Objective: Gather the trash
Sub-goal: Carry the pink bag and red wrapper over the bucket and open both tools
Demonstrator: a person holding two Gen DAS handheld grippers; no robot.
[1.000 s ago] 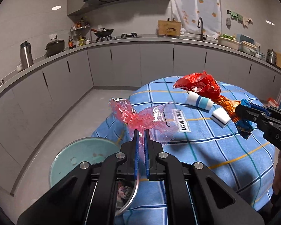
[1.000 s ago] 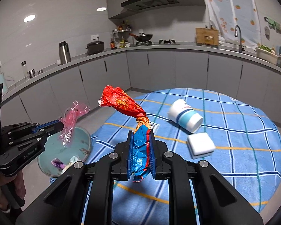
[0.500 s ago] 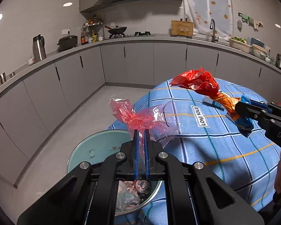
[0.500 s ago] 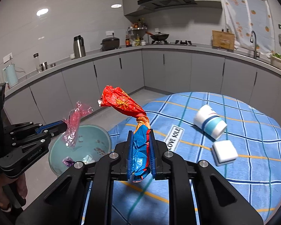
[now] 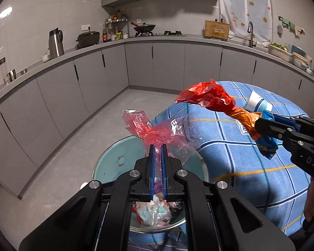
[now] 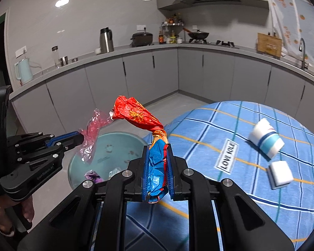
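Note:
My left gripper (image 5: 158, 146) is shut on a crumpled pink and clear plastic wrapper (image 5: 157, 132), held above the pale green trash bin (image 5: 115, 159). The bin stands on the floor by the table and holds several scraps (image 5: 155, 211). My right gripper (image 6: 158, 146) is shut on a twisted red, orange and blue snack bag (image 6: 140, 115), whose red end sticks out over the table's edge toward the bin (image 6: 115, 148). In the right wrist view the left gripper (image 6: 81, 139) holds the pink wrapper (image 6: 92, 136) over the bin's left rim.
A round table with a blue checked cloth (image 6: 251, 190) carries a tipped paper cup (image 6: 265, 140), a white block (image 6: 280, 173) and a "LOVE SOLE" label (image 6: 227, 156). Grey cabinets and a worktop curve around the room. A person's hand (image 6: 10, 215) grips the left tool.
Both grippers have moved left off the table toward the bin, each still holding its trash. The bin now lies more directly beneath the left gripper.

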